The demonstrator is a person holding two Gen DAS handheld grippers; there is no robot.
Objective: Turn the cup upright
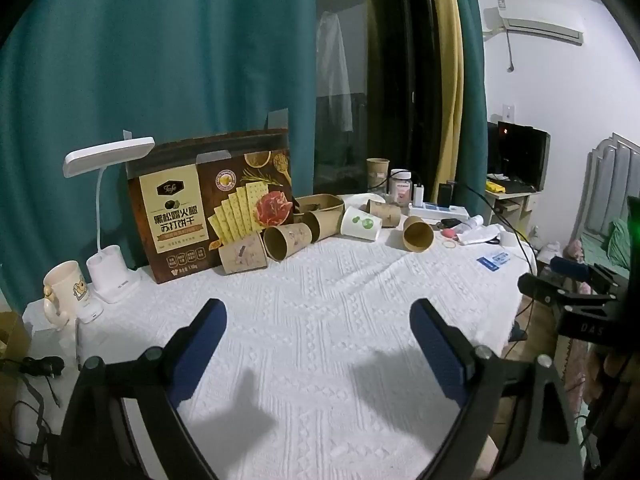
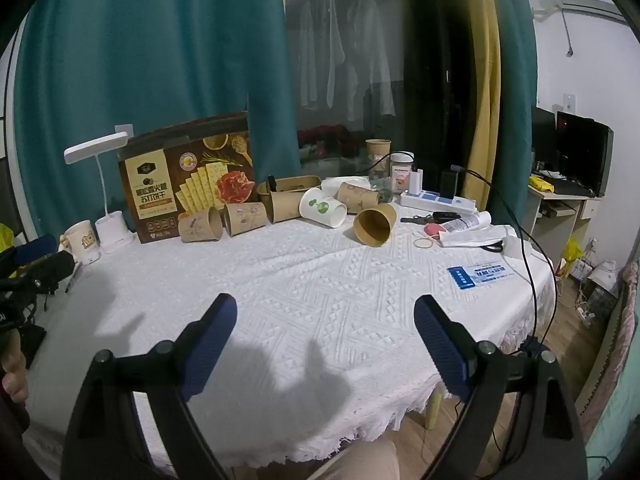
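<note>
Several paper cups lie on their sides at the far side of the white tablecloth (image 1: pixel 320 320). One brown cup (image 1: pixel 418 233) (image 2: pixel 375 220) lies apart, its mouth facing me. A white cup with green print (image 1: pixel 361 224) (image 2: pixel 323 207) lies beside it. More brown cups (image 1: pixel 287 241) (image 2: pixel 244 219) lie to the left, in front of the cracker box. My left gripper (image 1: pixel 316 312) is open and empty above the near cloth. My right gripper (image 2: pixel 325 310) is open and empty, also far short of the cups.
A cracker box (image 1: pixel 212 208) (image 2: pixel 188 178), a white desk lamp (image 1: pixel 108 216) and a mug (image 1: pixel 66 292) stand at the back left. An upright cup (image 2: pixel 378 156), a jar (image 2: pixel 401 172), a power strip (image 2: pixel 438 203), cables, a rubber band (image 2: pixel 424 243) and a blue card (image 2: pixel 478 276) are at the right.
</note>
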